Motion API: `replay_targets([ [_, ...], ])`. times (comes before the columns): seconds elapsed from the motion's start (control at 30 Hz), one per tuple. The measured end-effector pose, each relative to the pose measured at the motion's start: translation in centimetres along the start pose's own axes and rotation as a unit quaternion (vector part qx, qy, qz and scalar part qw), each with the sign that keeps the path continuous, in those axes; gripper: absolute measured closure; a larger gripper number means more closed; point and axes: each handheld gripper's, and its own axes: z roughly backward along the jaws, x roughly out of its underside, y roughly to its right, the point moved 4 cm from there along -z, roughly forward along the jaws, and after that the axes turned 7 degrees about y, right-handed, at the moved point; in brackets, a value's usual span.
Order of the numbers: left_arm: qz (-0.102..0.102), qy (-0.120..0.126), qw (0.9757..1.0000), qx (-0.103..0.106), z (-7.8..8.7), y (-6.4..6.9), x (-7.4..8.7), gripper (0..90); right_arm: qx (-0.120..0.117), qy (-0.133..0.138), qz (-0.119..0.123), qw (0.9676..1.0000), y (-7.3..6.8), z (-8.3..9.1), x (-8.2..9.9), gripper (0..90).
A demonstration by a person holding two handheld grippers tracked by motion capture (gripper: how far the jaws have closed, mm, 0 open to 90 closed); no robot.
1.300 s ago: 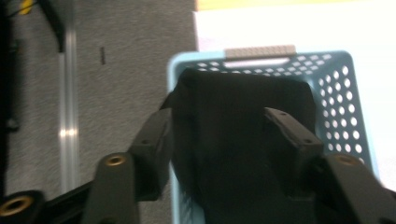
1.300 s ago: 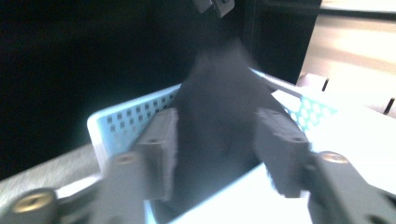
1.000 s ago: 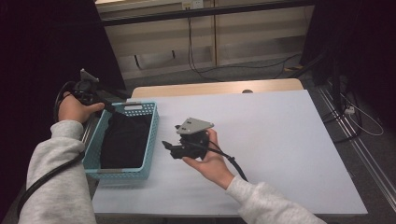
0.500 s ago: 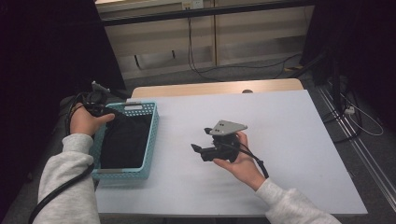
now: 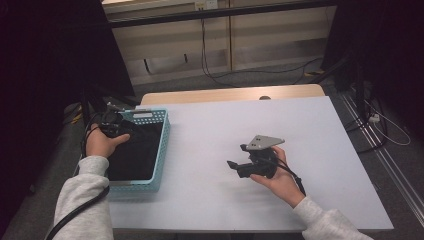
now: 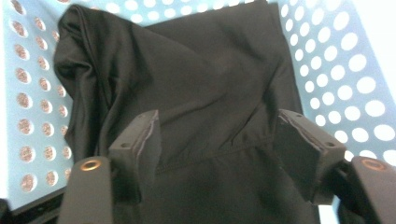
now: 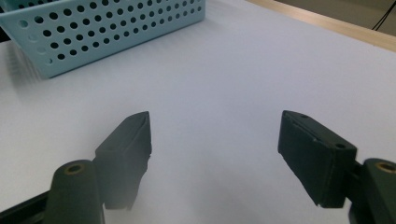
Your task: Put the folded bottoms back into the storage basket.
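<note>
A light blue perforated basket (image 5: 162, 145) stands at the table's left edge with a black cloth (image 5: 135, 150) lying crumpled in it. My left gripper (image 5: 117, 129) hangs over the basket's far left corner. In the left gripper view, the left gripper (image 6: 217, 135) is open just above the cloth (image 6: 187, 70), its jaws having just closed a little without pinching it. My right gripper (image 5: 236, 156) sits low over the white table (image 5: 215, 125), pointing left toward the basket. The right gripper (image 7: 215, 140) is open, its jaws having just been opening with nothing between them.
The basket wall (image 7: 107, 32) stands ahead and to the left in the right gripper view, across a stretch of bare white table (image 7: 243, 70). A wooden strip (image 5: 230, 94) borders the table's far edge. Cables lie on the floor beyond.
My right gripper has moved to the right, away from the basket, and sunk toward the table. My left gripper has come down over the basket's far left corner.
</note>
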Motion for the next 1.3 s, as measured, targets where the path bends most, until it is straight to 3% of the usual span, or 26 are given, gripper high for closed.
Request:
replay_targets([
  [0.17,0.0,-0.021,0.9996,-0.017,-1.1,-0.9,1.1,66.6,0.009,-0.007,0.007,0.9999,0.3,0.7,0.4,25.1],
  [0.33,0.002,-0.036,0.9987,-0.036,-2.0,-2.0,2.3,83.4,0.009,-0.004,0.002,1.0,0.4,1.0,0.5,24.9],
  [0.4,0.002,-0.038,0.9981,-0.048,-2.4,-2.3,2.7,83.3,0.01,-0.004,0.008,0.9999,0.4,1.2,0.5,24.6],
  [0.5,0.004,-0.06,0.997,-0.048,-3.0,-2.7,3.5,84.2,0.01,0.0,0.009,0.9999,0.4,1.4,0.5,24.2],
  [0.63,0.031,-0.064,0.9964,-0.046,-3.1,-3.0,4.2,90.0,0.012,0.001,0.007,0.9999,0.7,1.6,0.6,24.0],
  [0.8,0.037,-0.086,0.9947,-0.043,-2.6,-2.9,4.7,90.0,0.013,0.0,0.007,0.9999,0.8,1.6,0.7,23.5],
  [0.97,0.062,-0.074,0.9948,-0.03,-2.2,-3.0,4.8,89.0,0.015,0.003,0.006,0.9999,0.9,1.9,0.7,23.2],
  [1.03,0.065,-0.068,0.9951,-0.03,-2.0,-2.9,4.6,81.8,0.015,0.003,0.006,0.9999,1.0,2.1,0.7,23.0],
  [1.1,0.051,-0.069,0.9959,-0.029,-1.7,-2.9,4.3,75.7,0.019,0.004,0.004,0.9998,1.3,2.3,0.7,22.7],
  [1.13,0.063,-0.059,0.9959,-0.026,-1.5,-2.7,4.1,74.6,0.02,0.005,0.003,0.9998,1.4,2.4,0.7,22.7],
  [1.2,0.067,-0.051,0.9961,-0.026,-1.2,-2.5,3.7,67.7,0.022,0.006,-0.003,0.9997,1.7,2.7,0.8,22.6],
  [1.27,0.056,-0.049,0.9971,-0.017,-1.0,-2.3,3.4,62.2,0.025,0.004,-0.002,0.9997,1.9,3.0,0.9,22.6],
  [1.3,0.067,-0.04,0.9968,-0.012,-0.9,-1.9,3.2,58.9,0.027,0.004,-0.004,0.9996,2.1,3.2,1.0,22.6],
])
